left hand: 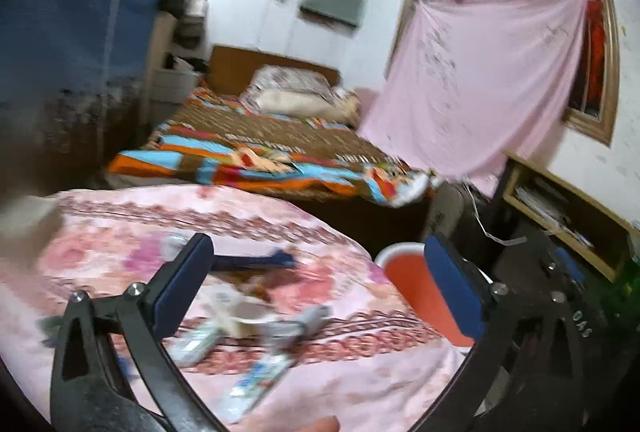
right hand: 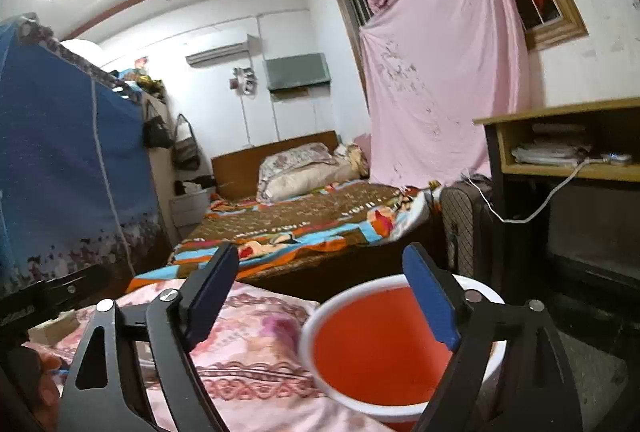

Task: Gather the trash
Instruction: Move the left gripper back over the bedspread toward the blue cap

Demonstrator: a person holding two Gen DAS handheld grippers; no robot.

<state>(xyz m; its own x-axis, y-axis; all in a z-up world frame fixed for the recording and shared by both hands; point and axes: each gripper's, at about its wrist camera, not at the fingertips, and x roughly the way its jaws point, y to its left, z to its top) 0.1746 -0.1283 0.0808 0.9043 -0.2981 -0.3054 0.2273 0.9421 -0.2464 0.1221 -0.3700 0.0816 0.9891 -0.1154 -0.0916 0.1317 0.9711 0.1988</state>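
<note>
Left gripper (left hand: 316,288) spread wide at the bottom of the left wrist view, nothing between the blue pads (left hand: 180,288). Blurred trash (left hand: 240,328) strewn on the pink floral cloth (left hand: 120,256) at lower centre, under and beyond the jaws: wrappers, paper scraps, a dark blue strip (left hand: 256,262). Red bucket (left hand: 412,292) with a white rim at lower right, just off the cloth's edge, partly behind the right finger.

Right gripper (right hand: 324,296) also wide open at the bottom of the right wrist view, empty, hanging over the bucket (right hand: 372,348) and the cloth (right hand: 256,344). Bucket's inside partly hidden; no trash made out in the visible part. Bed (right hand: 304,220) mid-frame, desk (right hand: 568,135) at right
</note>
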